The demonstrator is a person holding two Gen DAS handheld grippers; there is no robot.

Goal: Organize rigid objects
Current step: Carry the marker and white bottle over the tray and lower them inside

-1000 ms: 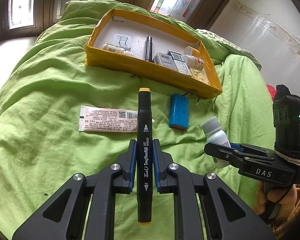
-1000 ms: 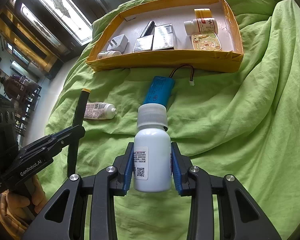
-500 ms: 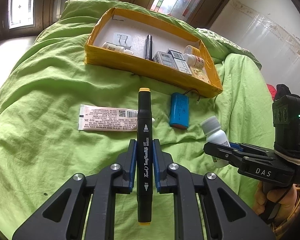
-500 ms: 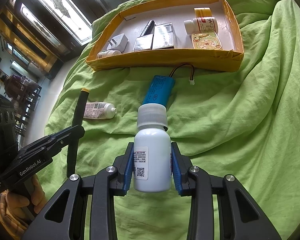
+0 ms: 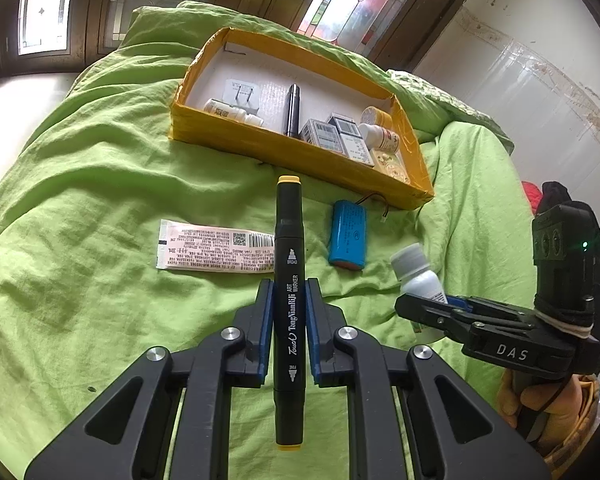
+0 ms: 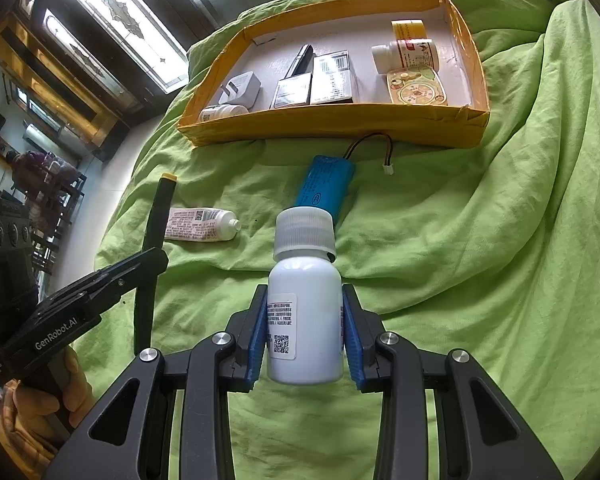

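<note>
My left gripper (image 5: 287,292) is shut on a black art marker (image 5: 288,264) with yellow ends, held above the green bedspread and pointing toward the yellow tray (image 5: 284,148). My right gripper (image 6: 305,300) is shut on a white plastic bottle (image 6: 305,320) with a ribbed cap, also lifted off the bed. In the left wrist view the bottle (image 5: 418,276) and right gripper (image 5: 424,304) show at the right. In the right wrist view the marker (image 6: 152,240) and left gripper (image 6: 152,258) show at the left. A blue battery pack (image 6: 324,188) and a pink tube (image 6: 198,224) lie on the bedspread before the tray (image 6: 340,124).
The tray holds a white charger (image 6: 242,88), a black pen (image 6: 300,60), two small boxes (image 6: 316,80), two lying bottles (image 6: 406,54) and a round-pattern card (image 6: 416,90). The green bedspread (image 6: 480,240) rises in folds at the right. Windows and a tiled wall stand behind.
</note>
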